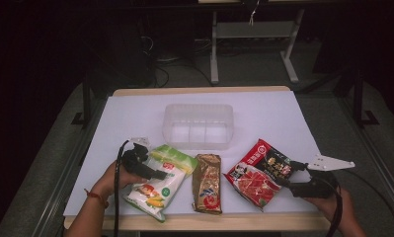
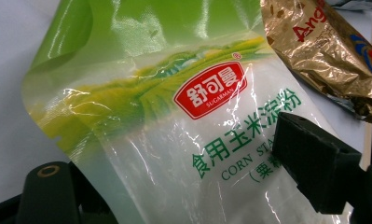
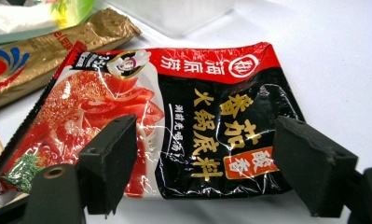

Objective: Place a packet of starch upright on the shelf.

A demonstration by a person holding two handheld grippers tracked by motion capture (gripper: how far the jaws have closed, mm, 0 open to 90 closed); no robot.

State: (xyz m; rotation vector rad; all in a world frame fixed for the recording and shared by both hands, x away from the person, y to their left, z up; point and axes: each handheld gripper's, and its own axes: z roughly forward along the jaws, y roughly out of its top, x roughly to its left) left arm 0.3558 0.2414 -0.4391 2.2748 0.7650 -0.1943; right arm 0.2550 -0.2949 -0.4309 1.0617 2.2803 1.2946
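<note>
A green and white corn starch bag [image 1: 157, 190] [image 2: 197, 93] lies at the front left. My left gripper [image 1: 160, 174] [image 2: 174, 158] hovers low over it, jaws wide apart, with the bag's printed face between them and no pad pressing. A red and black hotpot base packet [image 1: 261, 173] [image 3: 197, 93] lies at the front right. My right gripper [image 1: 289, 174] [image 3: 207, 128] stands open at its near right edge, one jaw on each side of the packet's lower part, pads apart from it. A gold foil packet [image 1: 207, 182] [image 2: 323, 46] [image 3: 44, 46] lies between the two.
A clear plastic container [image 1: 198, 106] [image 3: 174, 14] stands on the white table cover [image 1: 273, 118] behind the three packets. The wooden front edge [image 1: 234, 222] runs just below them. Desk legs and cables sit on the dark floor beyond the table.
</note>
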